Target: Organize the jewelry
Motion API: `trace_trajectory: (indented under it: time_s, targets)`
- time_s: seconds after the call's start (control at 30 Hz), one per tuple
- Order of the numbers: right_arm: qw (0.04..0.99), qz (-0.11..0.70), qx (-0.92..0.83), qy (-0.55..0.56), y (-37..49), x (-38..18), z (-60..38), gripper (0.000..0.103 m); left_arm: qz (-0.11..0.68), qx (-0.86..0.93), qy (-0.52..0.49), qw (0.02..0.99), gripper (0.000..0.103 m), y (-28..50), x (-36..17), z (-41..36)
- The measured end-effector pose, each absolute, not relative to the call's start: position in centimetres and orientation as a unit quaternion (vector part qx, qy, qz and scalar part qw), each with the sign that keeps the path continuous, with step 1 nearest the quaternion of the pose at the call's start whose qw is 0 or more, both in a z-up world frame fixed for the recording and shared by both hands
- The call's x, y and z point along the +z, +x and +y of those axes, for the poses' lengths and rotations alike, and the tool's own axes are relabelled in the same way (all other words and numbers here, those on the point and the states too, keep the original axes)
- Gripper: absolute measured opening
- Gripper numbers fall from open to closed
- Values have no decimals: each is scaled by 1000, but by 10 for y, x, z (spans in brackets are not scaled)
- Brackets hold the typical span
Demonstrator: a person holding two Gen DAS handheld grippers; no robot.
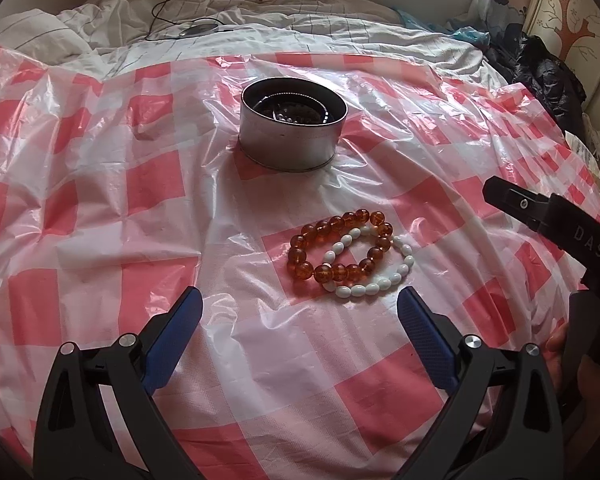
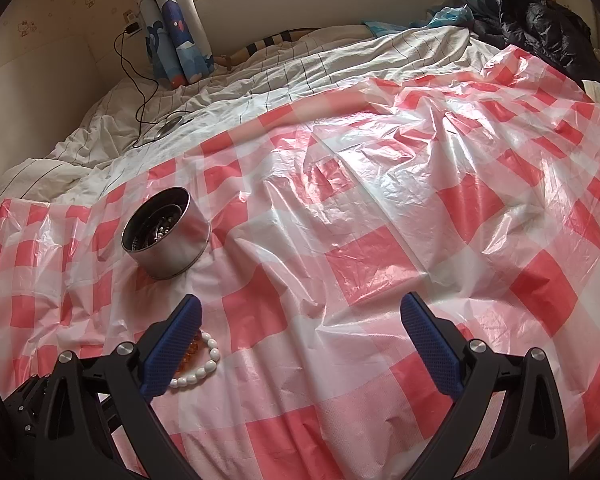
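Note:
An amber bead bracelet (image 1: pixel 338 246) lies on the red-and-white checked plastic sheet (image 1: pixel 120 200), overlapping a white bead bracelet (image 1: pixel 374 276). Behind them stands a round metal tin (image 1: pixel 292 128) with jewelry inside. My left gripper (image 1: pixel 300 312) is open just short of the bracelets, nothing between its fingers. In the right wrist view my right gripper (image 2: pixel 300 320) is open over bare sheet. The white bracelet (image 2: pixel 204 364) and a bit of the amber one (image 2: pixel 188 354) peek out behind its left finger (image 2: pixel 172 344). The tin (image 2: pixel 168 236) stands further to the left.
The sheet covers a bed with a rumpled white striped duvet (image 2: pixel 280 76) behind. A black cable and small device (image 1: pixel 198 29) lie on the duvet. Dark clothing (image 2: pixel 540 28) is piled at the far right. The right gripper's body (image 1: pixel 560 232) shows at the left view's right edge.

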State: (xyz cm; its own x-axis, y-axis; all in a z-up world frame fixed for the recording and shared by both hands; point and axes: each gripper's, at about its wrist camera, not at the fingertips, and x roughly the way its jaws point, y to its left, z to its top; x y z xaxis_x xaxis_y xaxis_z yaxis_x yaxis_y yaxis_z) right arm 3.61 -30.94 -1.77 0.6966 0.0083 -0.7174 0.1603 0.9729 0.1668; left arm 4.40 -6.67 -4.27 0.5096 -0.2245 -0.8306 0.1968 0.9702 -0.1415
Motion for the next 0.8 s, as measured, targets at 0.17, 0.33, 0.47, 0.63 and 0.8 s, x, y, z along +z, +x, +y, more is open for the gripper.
trace_trajectory:
  time_s: [0.17,0.33,0.47,0.63,0.8]
  targets:
    - [915,387,-41,110,36,-18,-309,95,479,-118,-16,870,94,44,-42,-62]
    - [915,383,-39,120,35,-19,-314,95,477,-118,-28,870,94,45,-40,-47]
    - [914,380,-28,138,32,-20,-319,95,482,-115,-76,865,94,49,-42,-20]
    - [909,387,-13,158,33,-21,-323,95,487,-104,-135,857,94,53,-46,15]
    - [910,388,2,143,33,-20,-313,95,481,-118,-148,856,94,58,-47,10]
